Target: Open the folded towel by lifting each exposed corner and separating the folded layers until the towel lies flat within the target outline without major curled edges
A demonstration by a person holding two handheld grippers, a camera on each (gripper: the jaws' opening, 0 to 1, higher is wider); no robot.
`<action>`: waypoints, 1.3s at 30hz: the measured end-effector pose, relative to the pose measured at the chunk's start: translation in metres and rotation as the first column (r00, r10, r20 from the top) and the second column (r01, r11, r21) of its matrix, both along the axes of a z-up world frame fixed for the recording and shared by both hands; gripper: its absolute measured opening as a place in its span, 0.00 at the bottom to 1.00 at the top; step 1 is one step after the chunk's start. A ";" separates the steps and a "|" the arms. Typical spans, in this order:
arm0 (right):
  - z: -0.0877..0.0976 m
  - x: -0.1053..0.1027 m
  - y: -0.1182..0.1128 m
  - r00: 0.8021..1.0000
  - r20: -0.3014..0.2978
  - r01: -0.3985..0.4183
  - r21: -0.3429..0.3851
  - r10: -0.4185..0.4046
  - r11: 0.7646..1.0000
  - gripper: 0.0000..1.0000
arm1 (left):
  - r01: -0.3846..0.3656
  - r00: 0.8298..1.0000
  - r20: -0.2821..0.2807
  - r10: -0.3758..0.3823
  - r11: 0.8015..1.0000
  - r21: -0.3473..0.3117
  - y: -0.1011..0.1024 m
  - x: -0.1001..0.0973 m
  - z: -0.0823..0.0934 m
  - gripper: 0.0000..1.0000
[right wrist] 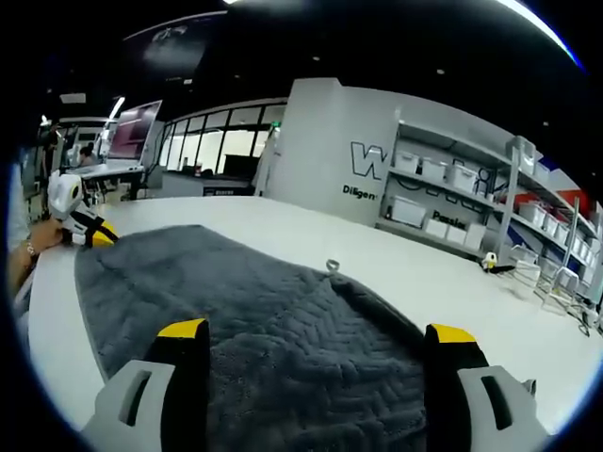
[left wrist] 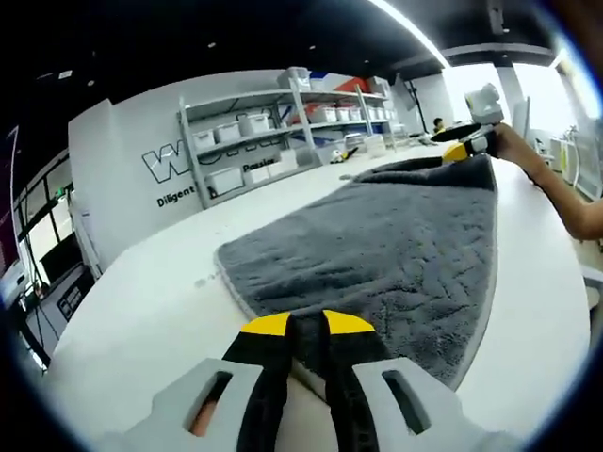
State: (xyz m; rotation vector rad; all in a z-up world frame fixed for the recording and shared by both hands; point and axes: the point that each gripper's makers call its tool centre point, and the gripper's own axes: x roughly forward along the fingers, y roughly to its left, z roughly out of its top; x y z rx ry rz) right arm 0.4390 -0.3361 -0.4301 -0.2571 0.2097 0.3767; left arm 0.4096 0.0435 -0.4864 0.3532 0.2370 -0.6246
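Observation:
A dark grey towel (left wrist: 396, 245) lies spread on the white table (left wrist: 160, 301), with a fold raised along its far end. My left gripper (left wrist: 309, 325) has its yellow-tipped jaws close together on the towel's near edge. In the right gripper view the same gripper (right wrist: 94, 232) sits at the towel's far left corner, held by a hand. My right gripper (right wrist: 317, 331) hovers over the towel (right wrist: 283, 320) with its jaws wide apart and nothing between them. In the left gripper view it (left wrist: 462, 143) is at the towel's far corner, with an arm behind it.
Metal shelving (left wrist: 273, 132) with white bins stands against the far wall. The white table (right wrist: 424, 273) stretches beyond the towel on all sides. A small loop tag (right wrist: 332, 266) sticks out at the towel's far edge. A small yellow-and-black object (right wrist: 492, 265) lies farther back.

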 end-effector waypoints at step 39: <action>-0.004 -0.002 0.002 1.000 -0.019 -0.011 -0.004 0.010 1.000 0.96 | -0.218 0.964 -0.192 0.182 0.958 -0.189 0.040 0.006 -0.004 0.01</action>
